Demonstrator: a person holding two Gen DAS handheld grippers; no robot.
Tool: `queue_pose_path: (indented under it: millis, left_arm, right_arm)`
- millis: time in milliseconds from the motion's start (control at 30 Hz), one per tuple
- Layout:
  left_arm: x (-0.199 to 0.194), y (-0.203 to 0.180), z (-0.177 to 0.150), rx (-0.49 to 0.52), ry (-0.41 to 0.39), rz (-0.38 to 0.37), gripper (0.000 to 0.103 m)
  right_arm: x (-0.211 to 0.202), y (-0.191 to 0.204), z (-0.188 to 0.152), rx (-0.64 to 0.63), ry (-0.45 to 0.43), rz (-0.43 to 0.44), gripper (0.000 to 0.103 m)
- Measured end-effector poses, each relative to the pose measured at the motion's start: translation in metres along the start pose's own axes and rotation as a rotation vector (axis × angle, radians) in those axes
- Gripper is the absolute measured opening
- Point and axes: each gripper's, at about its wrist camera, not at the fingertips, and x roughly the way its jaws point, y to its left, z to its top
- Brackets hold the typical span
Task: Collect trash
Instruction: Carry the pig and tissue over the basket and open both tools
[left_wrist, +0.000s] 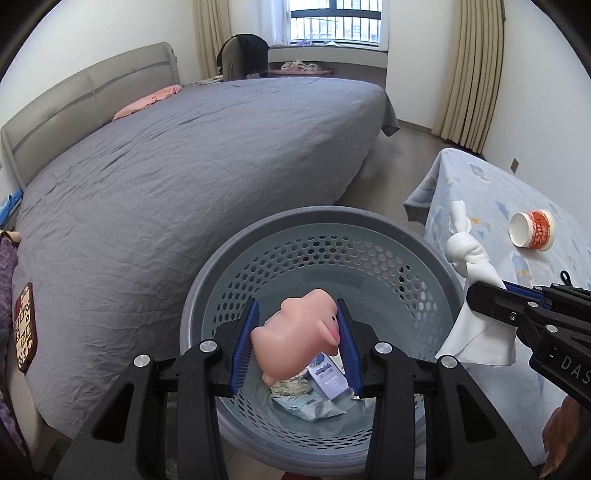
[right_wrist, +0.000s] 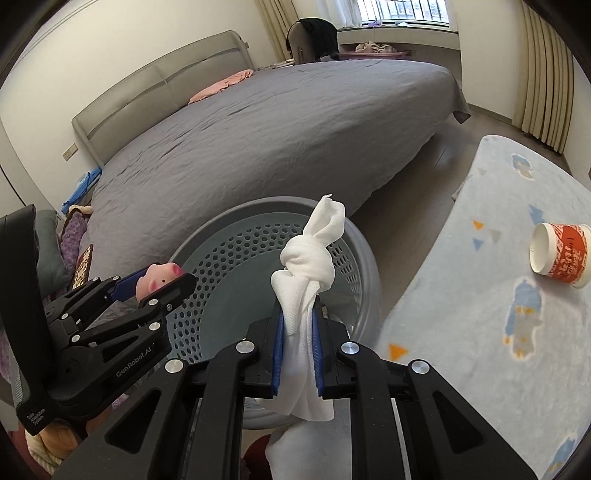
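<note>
The grey perforated basket (left_wrist: 321, 236) was taken as the landmark, and the step in hand was judged to be the dropping of two collected items into it. The left gripper (left_wrist: 299, 343) was closed around a pink rubber toy (left_wrist: 295, 332), which was held directly above the opening of the basket. Inside the basket, at the bottom, a small box (left_wrist: 330, 380) and some crumpled wrappers (left_wrist: 310, 404) were already seen. The right gripper (right_wrist: 298, 354) was clamped on a knotted white cloth (right_wrist: 310, 266), held over the right rim of the basket. For the next move, an opening of the jaws above the basket was probably required. A paper cup (right_wrist: 559, 253) was lying on its side on the patterned blanket (right_wrist: 480, 332), to the right of the basket, not yet collected.
</note>
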Motion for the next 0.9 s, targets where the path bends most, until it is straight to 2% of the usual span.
queue_pose_path:
  millis: [100, 167, 200, 233, 400, 467, 667, 900]
  left_arm:
    - [-0.001, 0.005, -0.001, -0.009, -0.002, 0.003, 0.052]
    - [-0.003, 0.008, -0.001, -0.019, -0.011, 0.007, 0.062]
    - [-0.004, 0.01, -0.001, -0.023, -0.014, 0.009, 0.063]
    - [-0.004, 0.011, -0.001, -0.026, -0.015, 0.01, 0.064]
    - [-0.004, 0.015, -0.001, -0.034, -0.013, 0.022, 0.069]
    - [-0.006, 0.016, -0.001, -0.039, -0.02, 0.024, 0.074]
    - [-0.009, 0.018, -0.001, -0.047, -0.036, 0.031, 0.081]
    - [-0.01, 0.015, -0.001, -0.047, -0.043, 0.03, 0.085]
  right_arm:
    - [0.005, 0.002, 0.001, -0.007, 0.005, 0.0, 0.019]
    - [0.006, 0.004, 0.001, -0.007, 0.001, -0.003, 0.03]
    - [0.006, 0.004, 0.001, -0.005, -0.004, -0.008, 0.037]
    - [0.005, 0.004, 0.0, -0.002, -0.01, -0.013, 0.04]
    - [0.003, 0.001, 0.0, 0.012, -0.022, -0.026, 0.043]
    - [0.003, 0.001, -0.001, 0.014, -0.025, -0.03, 0.045]
    - [0.003, 0.002, -0.001, 0.005, -0.029, -0.039, 0.049]
    - [-0.004, -0.002, -0.003, 0.012, -0.04, -0.051, 0.055]
